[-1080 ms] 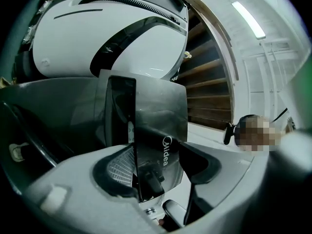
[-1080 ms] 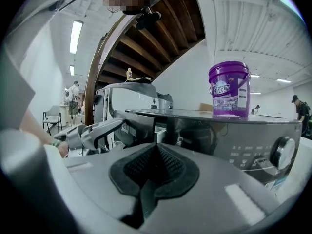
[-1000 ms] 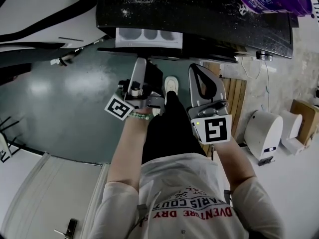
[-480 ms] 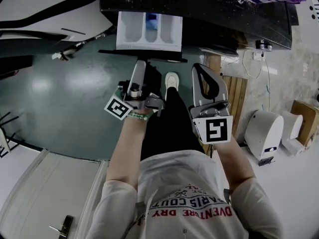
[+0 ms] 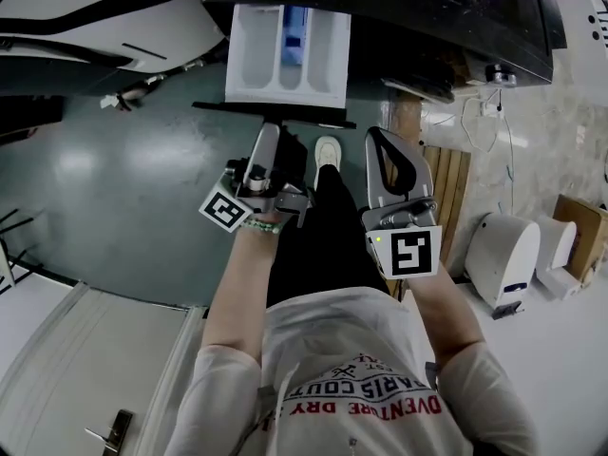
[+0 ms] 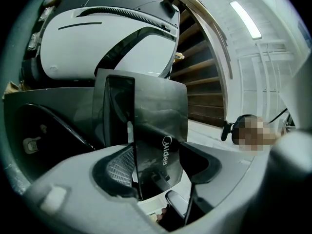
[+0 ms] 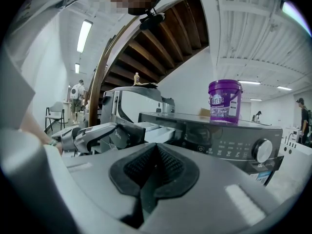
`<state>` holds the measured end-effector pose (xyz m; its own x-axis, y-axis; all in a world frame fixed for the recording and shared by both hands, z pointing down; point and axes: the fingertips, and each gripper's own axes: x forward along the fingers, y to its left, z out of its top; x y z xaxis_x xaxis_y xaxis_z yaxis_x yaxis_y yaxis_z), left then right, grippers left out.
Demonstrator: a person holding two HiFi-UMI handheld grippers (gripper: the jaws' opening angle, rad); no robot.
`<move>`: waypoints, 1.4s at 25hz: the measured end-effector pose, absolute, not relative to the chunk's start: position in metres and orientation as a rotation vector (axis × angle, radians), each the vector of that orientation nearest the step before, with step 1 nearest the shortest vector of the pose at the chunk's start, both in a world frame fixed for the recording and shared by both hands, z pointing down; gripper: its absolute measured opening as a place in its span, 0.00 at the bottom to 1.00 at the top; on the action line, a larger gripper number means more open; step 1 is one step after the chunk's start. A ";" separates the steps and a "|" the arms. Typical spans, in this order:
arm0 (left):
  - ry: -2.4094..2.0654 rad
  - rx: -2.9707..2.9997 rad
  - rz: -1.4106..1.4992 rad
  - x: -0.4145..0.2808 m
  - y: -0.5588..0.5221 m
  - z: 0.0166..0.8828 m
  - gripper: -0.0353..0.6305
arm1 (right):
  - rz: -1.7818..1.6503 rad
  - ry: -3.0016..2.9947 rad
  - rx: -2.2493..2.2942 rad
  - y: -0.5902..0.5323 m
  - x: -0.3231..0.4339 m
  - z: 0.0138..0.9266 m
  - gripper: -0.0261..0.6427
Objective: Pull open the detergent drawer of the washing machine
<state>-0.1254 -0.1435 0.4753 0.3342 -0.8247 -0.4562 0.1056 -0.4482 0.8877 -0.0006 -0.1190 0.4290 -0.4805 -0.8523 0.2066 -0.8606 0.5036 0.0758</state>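
Note:
The white detergent drawer [image 5: 285, 55] stands pulled well out of the dark washing machine [image 5: 427, 27], its compartments showing from above. My left gripper [image 5: 269, 131] is shut on the drawer's dark front panel [image 6: 156, 116], which stands edge-on between the pads and bears a brand name. The right gripper [image 5: 380, 136] hangs beside it, a little right of the drawer, shut with nothing in it [image 7: 155, 167]. From the right gripper view the drawer [image 7: 156, 130] juts out of the machine's control panel [image 7: 229, 135], with the left gripper [image 7: 92, 133] at its end.
A purple tub [image 7: 224, 101] sits on top of the machine. Another white machine [image 5: 95, 17] stands to the left. Wooden slats [image 5: 446, 188] and a white appliance [image 5: 503, 255] are on the floor at right. The person's shoe [image 5: 326, 155] is under the grippers.
The drawer has slid much farther out of the machine, drawn by the left gripper. Both grippers have come back from the machine together; the right one stays shut and empty.

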 end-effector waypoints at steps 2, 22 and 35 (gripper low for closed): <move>-0.653 1.678 -1.267 -0.126 -0.139 0.475 0.47 | 0.060 -2.525 1.460 -0.114 -0.001 0.431 0.04; -0.733 1.710 -1.073 -0.131 -0.109 0.479 0.68 | 0.068 -2.548 1.456 -0.092 -0.013 0.420 0.04; -0.882 1.994 -0.820 -0.132 -0.106 0.418 0.30 | 0.036 -2.547 1.527 -0.099 -0.011 0.379 0.04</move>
